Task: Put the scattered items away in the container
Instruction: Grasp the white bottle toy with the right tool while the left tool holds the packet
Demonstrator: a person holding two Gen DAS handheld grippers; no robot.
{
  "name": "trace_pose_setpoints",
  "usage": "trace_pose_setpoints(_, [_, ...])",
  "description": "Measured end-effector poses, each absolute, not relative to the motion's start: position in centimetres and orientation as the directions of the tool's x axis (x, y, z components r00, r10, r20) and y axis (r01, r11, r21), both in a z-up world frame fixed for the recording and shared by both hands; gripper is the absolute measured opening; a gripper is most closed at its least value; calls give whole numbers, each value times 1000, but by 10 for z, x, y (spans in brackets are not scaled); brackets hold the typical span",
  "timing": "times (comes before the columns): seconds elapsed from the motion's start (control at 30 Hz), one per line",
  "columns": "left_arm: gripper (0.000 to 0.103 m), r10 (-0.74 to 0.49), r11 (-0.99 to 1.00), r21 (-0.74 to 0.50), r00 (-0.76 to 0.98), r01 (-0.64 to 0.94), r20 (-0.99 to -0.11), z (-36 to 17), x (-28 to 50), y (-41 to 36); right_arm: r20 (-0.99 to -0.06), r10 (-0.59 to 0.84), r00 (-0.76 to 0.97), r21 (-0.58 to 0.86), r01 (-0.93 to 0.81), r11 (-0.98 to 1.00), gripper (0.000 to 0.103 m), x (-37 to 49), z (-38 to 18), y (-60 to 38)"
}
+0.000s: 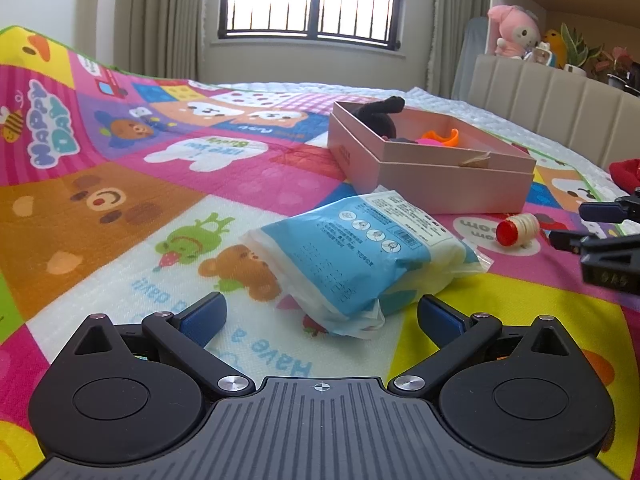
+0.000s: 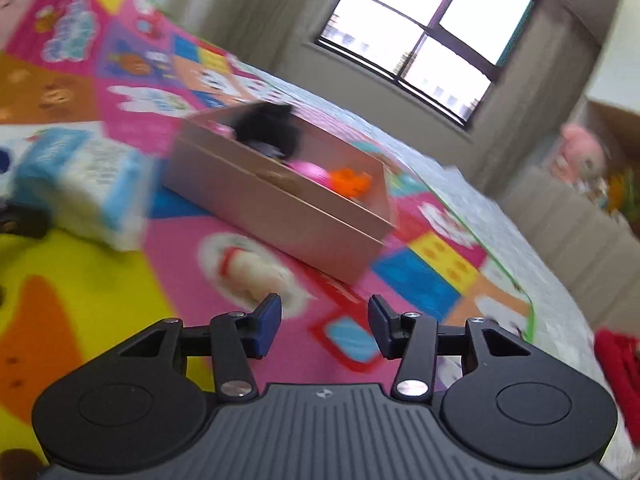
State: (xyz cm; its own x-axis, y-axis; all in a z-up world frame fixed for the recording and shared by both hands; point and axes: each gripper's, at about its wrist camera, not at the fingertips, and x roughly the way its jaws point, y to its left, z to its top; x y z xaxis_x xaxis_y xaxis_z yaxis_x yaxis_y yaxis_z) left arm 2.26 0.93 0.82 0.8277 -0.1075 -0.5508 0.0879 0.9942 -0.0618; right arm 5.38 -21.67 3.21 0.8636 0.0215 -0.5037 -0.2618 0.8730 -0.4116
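The left tongs (image 1: 322, 316) stand wide open and empty, low over the play mat (image 1: 120, 200), their blue pads either side of the near end of the pack (image 1: 352, 256) without touching it. That straddle reads as a set-up for a grasp: the pack is soft and bulky, so the jaws need all their width to take it.

The right tongs (image 2: 325, 326) are about half open with nothing between the pads; only mat shows in the gap. The right wrist view is smeared, so fine detail there is lost. Just beyond them lies the spool (image 2: 248, 270), on its side, near the box's front wall; in the left view it sits right of the pack, with the right tongs just to its right. The narrower gap probably suits so small a thing.

The box (image 1: 440, 184), pale pink and open-topped, sits far of the pack on the mat. Already inside are a black plush (image 1: 380, 118) leaning on the far-left corner, an orange toy (image 1: 442, 138) and something pink beside it.

The pack is a clear plastic bag with a light blue label, printed text and small round icons, white contents showing through, its near end crumpled. The spool is pale and ribbed with a red end cap. A red cloth (image 1: 626, 174) lies at the far right, off the mat.
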Motion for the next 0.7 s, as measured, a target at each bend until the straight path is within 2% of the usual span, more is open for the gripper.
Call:
trace_pose_setpoints(0.17, [103,-103,995,-55,826,87,-554,8,23,9,-548,201,812,-210,-365,907,47,52,43,-222])
trace_pose_setpoints(0.23, [103,-104,995,-56,826,87,-554,8,23,9,-540,215,814,-218,-382,898,49,54,41,-212])
trace_pose_setpoints(0.33, [103,-105,994,-58,826,87,-554,8,23,9,-523,210,826,-246,-383,890,62,64,38,-203])
trace_pose_setpoints(0.5, [103,-110,994,-66,825,88,-555,8,23,10,-591,234,772,-175,-406,897,63,93,34,-202])
trace_pose_setpoints(0.53, [103,-111,994,-66,826,89,-553,8,23,11,-604,234,762,-154,-400,904,61,97,33,-205])
trace_pose_setpoints(0.57, [103,-114,993,-67,828,92,-550,8,22,11,-615,235,753,-133,-392,910,48,99,32,-208])
trace_pose_setpoints(0.6, [103,-120,993,-70,829,98,-546,10,21,12,-625,241,742,-111,-390,914,44,101,32,-211])
trace_pose_setpoints(0.7, [103,-155,987,-42,842,156,-517,19,13,8,-615,246,749,-77,-367,927,44,93,35,-222])
